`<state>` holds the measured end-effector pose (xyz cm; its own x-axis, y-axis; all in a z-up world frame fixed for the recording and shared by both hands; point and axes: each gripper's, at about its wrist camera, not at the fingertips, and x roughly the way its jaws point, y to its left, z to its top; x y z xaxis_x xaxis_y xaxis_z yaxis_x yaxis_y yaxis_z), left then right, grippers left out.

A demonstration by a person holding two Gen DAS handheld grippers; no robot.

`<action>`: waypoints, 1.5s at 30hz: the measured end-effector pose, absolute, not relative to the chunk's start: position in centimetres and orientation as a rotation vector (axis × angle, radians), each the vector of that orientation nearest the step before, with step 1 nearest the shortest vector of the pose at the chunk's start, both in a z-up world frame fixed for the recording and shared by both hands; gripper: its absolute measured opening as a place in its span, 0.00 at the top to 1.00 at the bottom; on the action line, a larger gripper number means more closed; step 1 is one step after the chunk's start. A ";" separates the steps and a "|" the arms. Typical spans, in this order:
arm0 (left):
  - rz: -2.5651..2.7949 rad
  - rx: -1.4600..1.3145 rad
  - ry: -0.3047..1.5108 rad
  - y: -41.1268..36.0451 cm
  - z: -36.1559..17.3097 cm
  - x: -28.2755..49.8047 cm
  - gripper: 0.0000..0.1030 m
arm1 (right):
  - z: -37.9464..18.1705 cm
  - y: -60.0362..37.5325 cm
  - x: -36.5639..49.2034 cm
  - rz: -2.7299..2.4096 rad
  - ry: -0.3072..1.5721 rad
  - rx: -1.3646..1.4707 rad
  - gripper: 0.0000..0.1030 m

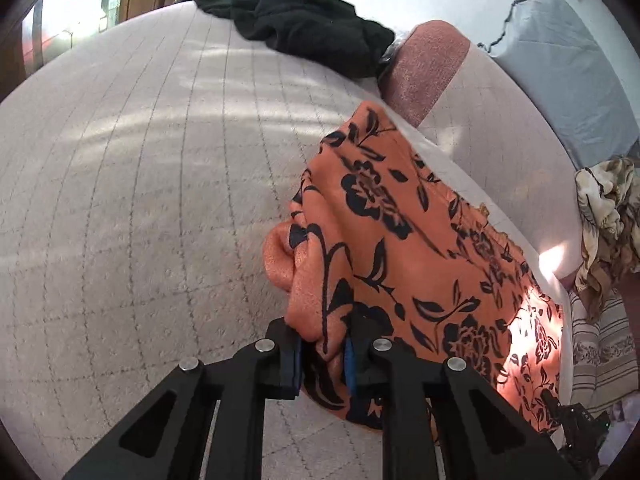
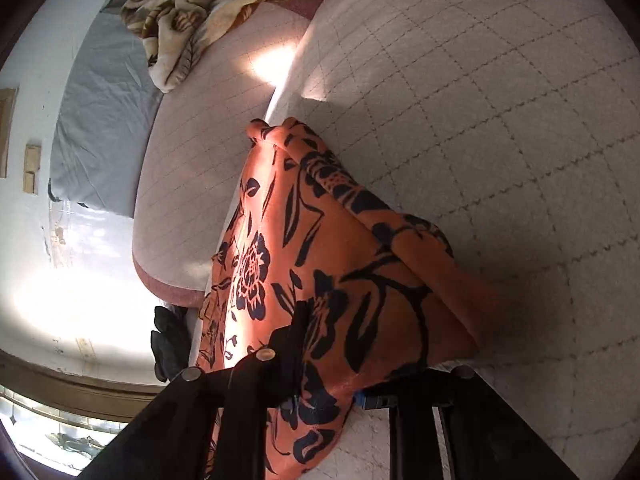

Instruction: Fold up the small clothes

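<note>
My left gripper (image 1: 323, 354) is clamped on a bunched edge of the orange floral garment (image 1: 404, 248), and my right gripper (image 2: 326, 384) pinches its other end; the cloth hangs stretched between them over the quilted bed (image 1: 132, 168), near a black garment (image 1: 304, 24).

Right gripper (image 2: 320, 384): black fingers (image 2: 294, 356) closed on the orange floral cloth (image 2: 320, 248), which drapes over them onto the bed (image 2: 500, 120). Quilted pale cover, sunlit patch near the cloth's far end. Crumpled beige blanket (image 2: 192, 12) at the bed's far edge. Grey pillow (image 2: 100, 136) beside the wall.
</note>
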<state>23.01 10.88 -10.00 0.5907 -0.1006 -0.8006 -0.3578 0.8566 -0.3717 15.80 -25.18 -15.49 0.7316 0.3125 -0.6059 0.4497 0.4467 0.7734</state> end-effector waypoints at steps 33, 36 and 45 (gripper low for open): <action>0.011 -0.280 0.858 8.0 -6.1 5.7 0.36 | -6.7 -25.3 -0.5 0.274 0.874 0.879 0.29; 0.062 -0.221 1.068 7.7 -10.9 8.0 0.35 | -12.4 -25.5 0.7 0.197 1.045 0.914 0.35; 0.012 -0.183 0.933 6.9 -7.8 8.6 0.34 | -7.9 -25.9 5.5 0.328 0.978 0.899 0.27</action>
